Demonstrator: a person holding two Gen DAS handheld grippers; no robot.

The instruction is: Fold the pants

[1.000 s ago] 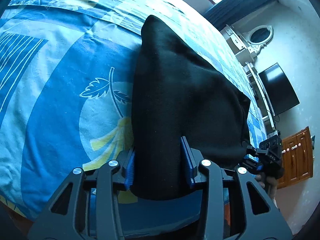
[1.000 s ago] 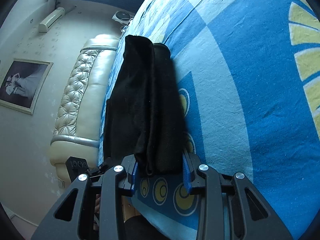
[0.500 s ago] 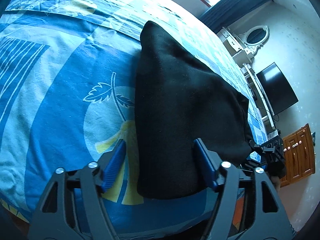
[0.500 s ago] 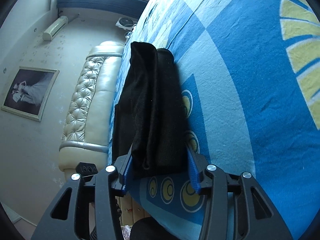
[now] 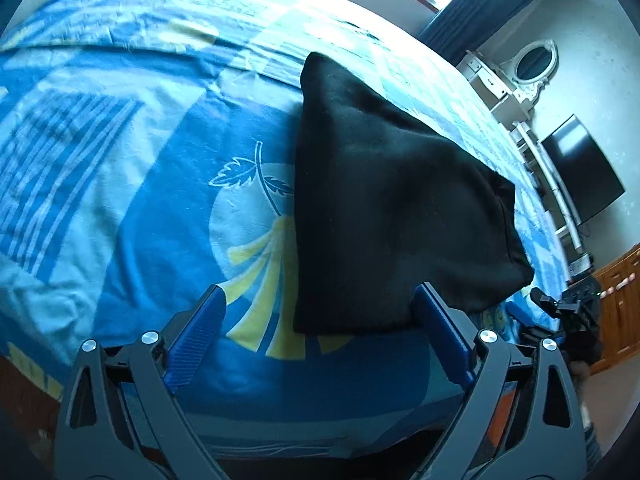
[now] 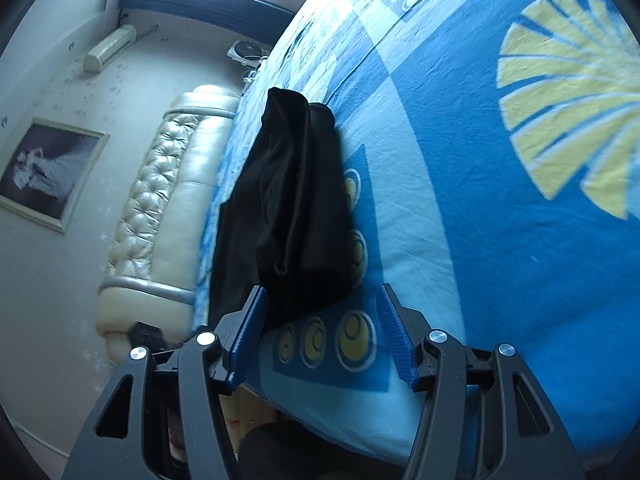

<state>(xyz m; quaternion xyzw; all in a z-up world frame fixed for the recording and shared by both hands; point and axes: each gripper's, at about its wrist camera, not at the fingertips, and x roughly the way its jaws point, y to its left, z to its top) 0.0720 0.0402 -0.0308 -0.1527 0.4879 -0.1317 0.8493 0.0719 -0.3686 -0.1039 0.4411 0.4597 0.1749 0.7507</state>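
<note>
Pants (image 5: 392,216) lie folded on the bed (image 5: 152,184), a thick black soft-knit wad, roughly rectangular, long axis running away from you. Your left hand-held gripper (image 5: 316,330) has just been opening; jaws are spread wide, the near hem sits just ahead between the blue ribbed pads, untouched. Right hand-held gripper (image 6: 322,330) has also been opening and is spread, with the stacked layered edge just ahead of its left pad. Both are equally near. Fold looks done, so back straight off.
</note>
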